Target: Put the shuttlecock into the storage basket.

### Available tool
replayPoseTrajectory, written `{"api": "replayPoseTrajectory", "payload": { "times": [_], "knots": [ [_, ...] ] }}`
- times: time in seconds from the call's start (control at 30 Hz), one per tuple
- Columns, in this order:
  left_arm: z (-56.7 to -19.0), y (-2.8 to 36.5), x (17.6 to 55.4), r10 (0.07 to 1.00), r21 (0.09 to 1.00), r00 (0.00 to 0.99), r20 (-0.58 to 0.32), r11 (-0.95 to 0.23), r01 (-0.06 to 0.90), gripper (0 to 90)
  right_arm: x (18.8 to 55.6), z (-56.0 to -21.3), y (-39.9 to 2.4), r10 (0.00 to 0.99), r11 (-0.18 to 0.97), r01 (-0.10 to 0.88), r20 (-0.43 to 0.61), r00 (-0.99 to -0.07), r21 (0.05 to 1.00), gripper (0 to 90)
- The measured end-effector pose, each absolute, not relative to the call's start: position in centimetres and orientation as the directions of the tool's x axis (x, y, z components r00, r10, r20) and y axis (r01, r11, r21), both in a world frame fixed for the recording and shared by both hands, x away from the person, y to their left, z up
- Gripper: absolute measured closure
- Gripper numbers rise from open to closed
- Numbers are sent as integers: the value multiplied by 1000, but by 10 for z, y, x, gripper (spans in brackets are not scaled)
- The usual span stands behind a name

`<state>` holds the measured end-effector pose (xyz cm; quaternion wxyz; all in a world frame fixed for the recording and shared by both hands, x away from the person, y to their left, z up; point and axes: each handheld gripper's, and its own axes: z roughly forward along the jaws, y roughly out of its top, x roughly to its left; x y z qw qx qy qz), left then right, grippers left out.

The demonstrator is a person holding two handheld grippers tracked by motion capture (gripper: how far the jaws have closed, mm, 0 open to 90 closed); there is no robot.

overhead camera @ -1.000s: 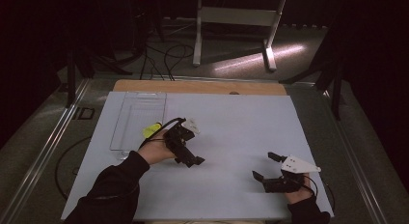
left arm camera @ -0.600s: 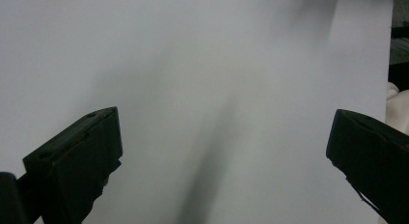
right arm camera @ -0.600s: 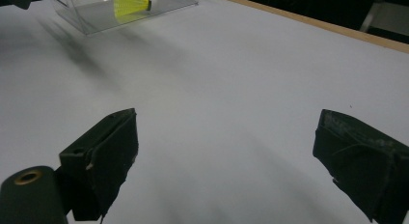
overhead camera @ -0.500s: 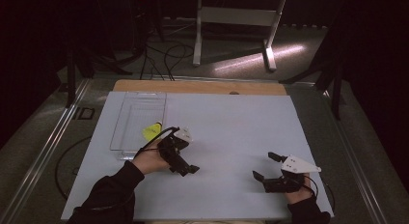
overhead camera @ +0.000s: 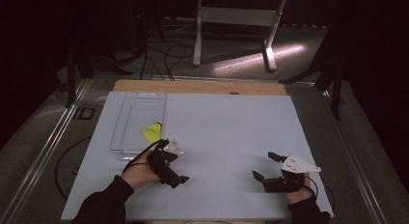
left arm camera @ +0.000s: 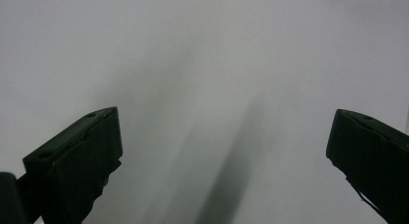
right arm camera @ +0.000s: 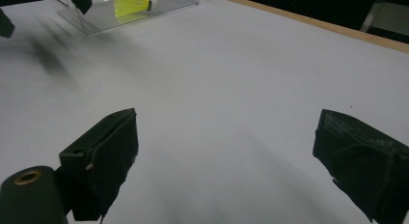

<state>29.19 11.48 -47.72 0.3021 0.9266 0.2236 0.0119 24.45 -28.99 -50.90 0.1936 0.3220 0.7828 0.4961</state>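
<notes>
Yellow shuttlecock (overhead camera: 152, 132) lies in clear tray (overhead camera: 126, 132) just far-left of left tool (overhead camera: 174, 177), cork end pointing right; right tool (overhead camera: 264, 167) well apart; both tools' jaws spread, empty.

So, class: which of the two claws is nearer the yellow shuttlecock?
The left claw: it sits just below the shuttlecock; the right claw is across the table.

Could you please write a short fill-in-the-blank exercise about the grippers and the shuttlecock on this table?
1. The shuttlecock is coloured ____.
2. It lies in a clear ____ on the table.
3. The fingers of the left gripper stand ____, with nothing between them.
4. The gripper nearer the shuttlecock is the ____ one.

Missing words: yellow; tray; open; left
</notes>
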Motion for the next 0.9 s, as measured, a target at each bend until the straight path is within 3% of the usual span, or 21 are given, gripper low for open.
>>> {"api": "replayPoseTrajectory", "payload": {
  "times": [0.27, 0.9],
  "knots": [
    [-485, 139, 283, 423, 619, 890, -168, -658, 429, 3, 245, -509, -290, 696, 300, 315, 19, -718, 900, 88],
    [-502, 185, 271, 451, 696, 874, -181, -568, 438, 3, 246, -510, -289, 694, 307, 318, 18, -720, 897, 88]
  ]
}}
